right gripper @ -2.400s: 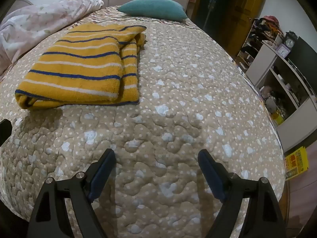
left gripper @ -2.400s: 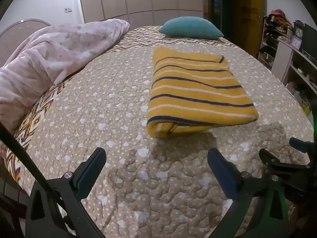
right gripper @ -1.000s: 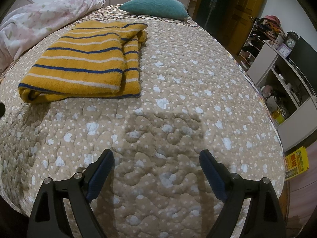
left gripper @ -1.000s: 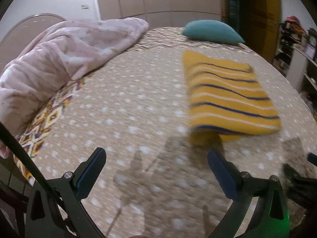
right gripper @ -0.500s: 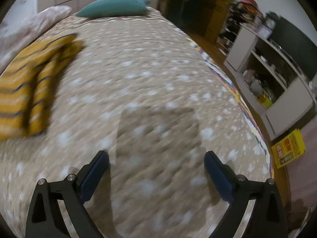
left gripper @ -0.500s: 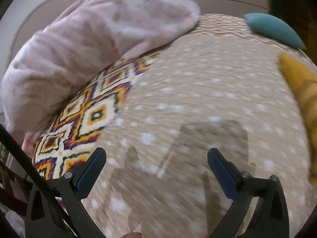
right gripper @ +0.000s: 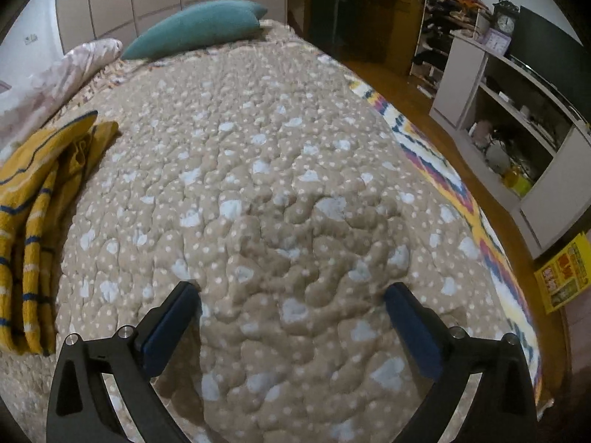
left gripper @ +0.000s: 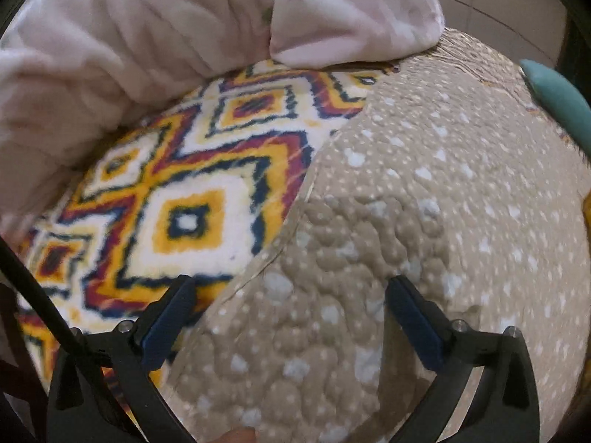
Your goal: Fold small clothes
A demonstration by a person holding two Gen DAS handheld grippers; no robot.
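Beige quilted bedspread point(right gripper: 280, 170) with pale dots covers most of the bed in both views. Right tongs point(right gripper: 291, 310): spread wide, blue pads apart, nothing between them, hovering over bare quilt near the foot of the bed. Left tongs point(left gripper: 291, 306): also spread wide and holding nothing, poised over the quilt's left edge, where the beige cover meets a patterned blanket point(left gripper: 177, 192) in yellow, red, navy and white diamonds. Folded yellow sweater point(right gripper: 37, 214) with navy and white stripes lies on the quilt at the far left of the right wrist view, well apart from the right tongs; its stacked edges face the camera. In the left wrist view only a sliver of yellow shows at the right border, too small to identify with certainty. Pink rumpled comforter point(left gripper: 166, 26) is heaped along the top and left of the left wrist view, overlapping the patterned blanket. Teal pillow point(right gripper: 199, 26) rests at the head of the bed, beside the far end of the comforter. To the right of the bed: wooden floor point(right gripper: 436, 125), a grey shelf unit point(right gripper: 517, 118) with small items in its compartments, a clock point(right gripper: 506, 21) on top, and a yellow printed box point(right gripper: 565, 273) on the floor near the shelf unit. Left view is slightly motion-blurred.
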